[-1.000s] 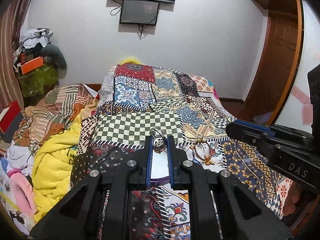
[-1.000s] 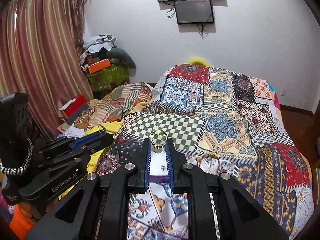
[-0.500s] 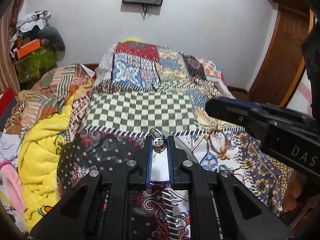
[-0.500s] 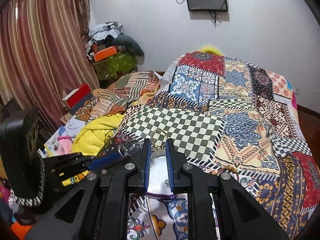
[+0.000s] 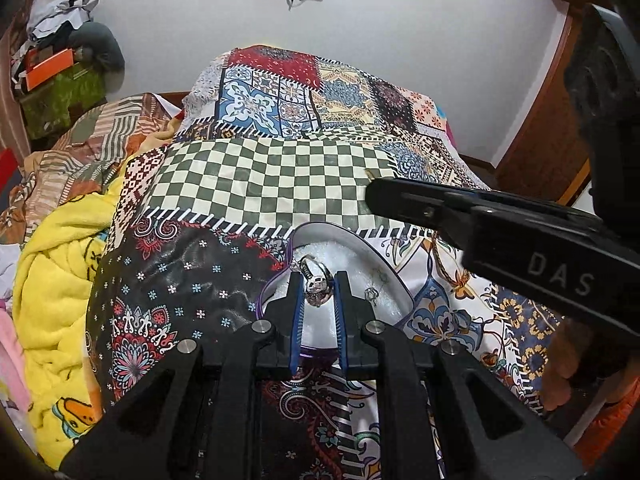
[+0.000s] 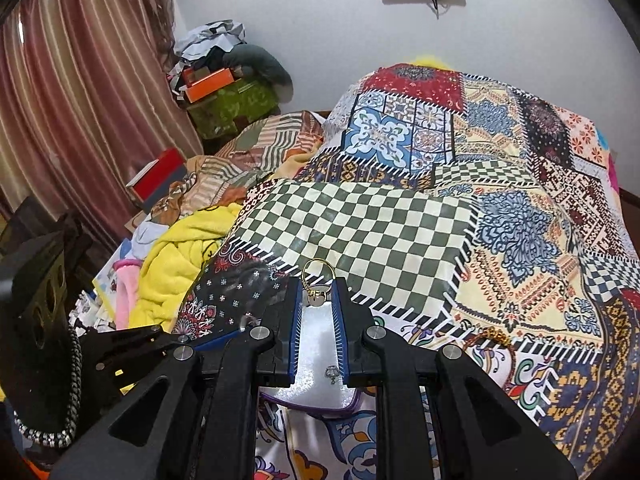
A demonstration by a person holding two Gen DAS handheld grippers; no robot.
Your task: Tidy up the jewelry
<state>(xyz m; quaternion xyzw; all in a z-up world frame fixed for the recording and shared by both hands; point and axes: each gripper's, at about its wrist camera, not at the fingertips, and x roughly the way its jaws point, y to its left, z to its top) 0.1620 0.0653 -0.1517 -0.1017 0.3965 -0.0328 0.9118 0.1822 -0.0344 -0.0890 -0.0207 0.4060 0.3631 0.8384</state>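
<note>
Rings sit pinched in both tools: the left gripper (image 5: 318,292) has its jaws narrowed on a silver ring (image 5: 316,286), and the right gripper (image 6: 318,300) grips a gold ring (image 6: 317,284) by its setting, the band poking up past the tips. Both hover above a white padded case (image 5: 352,264) lying on the patchwork bed (image 6: 360,232), where a small earring (image 6: 332,373) already rests. I judge the rings light, hard and slippery, so a grip across the bulky top holds best; the padding should cushion a gentle release.
</note>
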